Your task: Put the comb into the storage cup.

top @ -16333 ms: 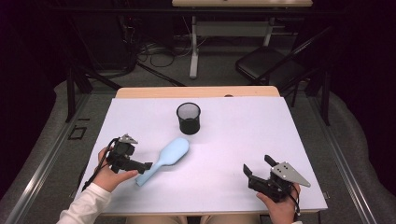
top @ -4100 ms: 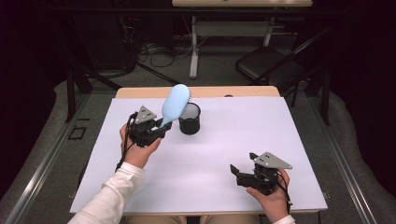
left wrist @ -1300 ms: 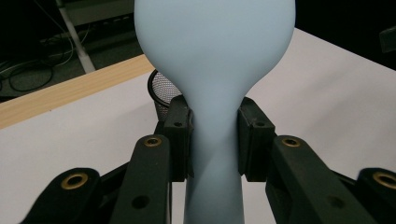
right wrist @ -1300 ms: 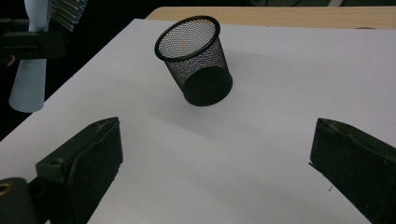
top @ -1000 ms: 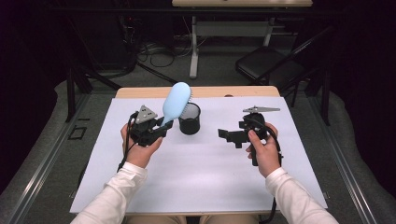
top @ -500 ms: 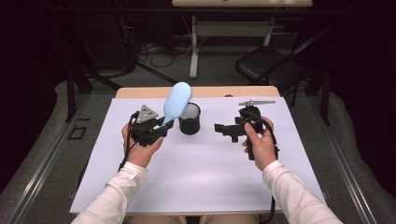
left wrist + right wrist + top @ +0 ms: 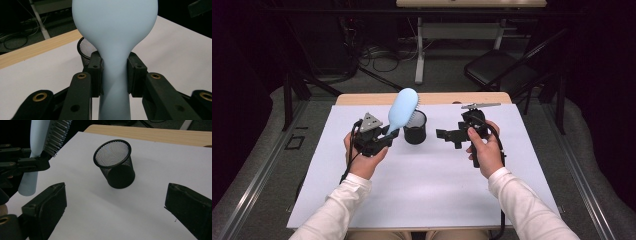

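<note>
The brush [image 7: 402,110] stands nearly upright in the left tool [image 7: 379,141], its pale blue head up above the jaws and leaning toward the cup [image 7: 415,127], handle end pointing down toward the tabletop [image 7: 427,190]. In the left gripper view the two jaws are clamped on the narrow neck of the brush [image 7: 115,50], one pad on each side, the smooth rounded back of the head facing the camera and the cup's [image 7: 86,51] mesh rim showing just behind. In the right gripper view the bristles [image 7: 56,135] show as a dense row of dark pins on the side of the head facing the cup [image 7: 115,165].

The cup is black wire mesh, round, standing upright with its mouth open and nothing seen inside. It sits just beside the left tool, between the two tools, near the tabletop's far edge, where a strip of bare wood [image 7: 442,98] shows past the white sheet.

The right tool [image 7: 452,137] hovers on the cup's other side, a little apart from it, pointing at it. Its jaws stand wide apart and hold nothing; in its own view the cup sits in the gap ahead of them with white sheet all round.

From both tools back to the person's edge the white surface is bare, and there is open sheet out to either side edge as well.
</note>
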`<state>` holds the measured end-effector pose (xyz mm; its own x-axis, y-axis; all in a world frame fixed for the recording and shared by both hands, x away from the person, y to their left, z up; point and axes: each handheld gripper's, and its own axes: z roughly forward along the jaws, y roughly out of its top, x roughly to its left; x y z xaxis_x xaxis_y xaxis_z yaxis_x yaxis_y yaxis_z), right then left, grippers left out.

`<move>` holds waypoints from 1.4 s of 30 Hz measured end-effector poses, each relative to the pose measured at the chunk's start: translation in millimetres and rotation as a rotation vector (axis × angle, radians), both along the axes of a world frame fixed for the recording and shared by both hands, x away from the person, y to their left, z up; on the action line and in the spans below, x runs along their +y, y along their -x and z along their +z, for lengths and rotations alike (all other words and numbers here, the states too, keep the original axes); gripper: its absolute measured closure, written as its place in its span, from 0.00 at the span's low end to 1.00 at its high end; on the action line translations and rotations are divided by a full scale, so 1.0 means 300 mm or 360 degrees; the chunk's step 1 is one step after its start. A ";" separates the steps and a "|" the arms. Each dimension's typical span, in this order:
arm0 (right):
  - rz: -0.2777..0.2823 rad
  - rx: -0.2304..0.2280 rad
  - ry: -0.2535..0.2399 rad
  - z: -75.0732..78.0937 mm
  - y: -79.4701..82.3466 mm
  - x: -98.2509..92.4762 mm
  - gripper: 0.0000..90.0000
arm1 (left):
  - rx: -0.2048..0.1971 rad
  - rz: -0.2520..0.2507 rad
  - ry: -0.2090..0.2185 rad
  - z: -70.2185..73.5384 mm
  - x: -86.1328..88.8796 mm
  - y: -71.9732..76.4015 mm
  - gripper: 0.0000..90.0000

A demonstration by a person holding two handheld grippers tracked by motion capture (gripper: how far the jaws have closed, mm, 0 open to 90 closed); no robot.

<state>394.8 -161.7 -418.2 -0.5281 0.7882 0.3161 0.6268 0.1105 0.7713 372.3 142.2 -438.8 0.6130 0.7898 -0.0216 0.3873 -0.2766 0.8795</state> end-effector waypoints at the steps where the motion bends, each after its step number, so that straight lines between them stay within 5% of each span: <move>1: 0.0006 -0.0005 0.0001 0.001 -0.002 0.003 0.04 | 0.0001 0.0000 0.0003 -0.001 -0.001 0.000 0.77; 42: 0.0096 0.0045 -0.0063 0.066 -0.024 0.110 0.07 | -0.0033 -0.0050 0.0001 -0.034 -0.067 0.018 0.77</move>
<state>402.0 -128.8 -398.4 -0.5645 0.7418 0.3619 0.6415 0.1185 0.7579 367.0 122.0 -449.1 0.6381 0.7699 -0.0092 0.3602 -0.2879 0.8874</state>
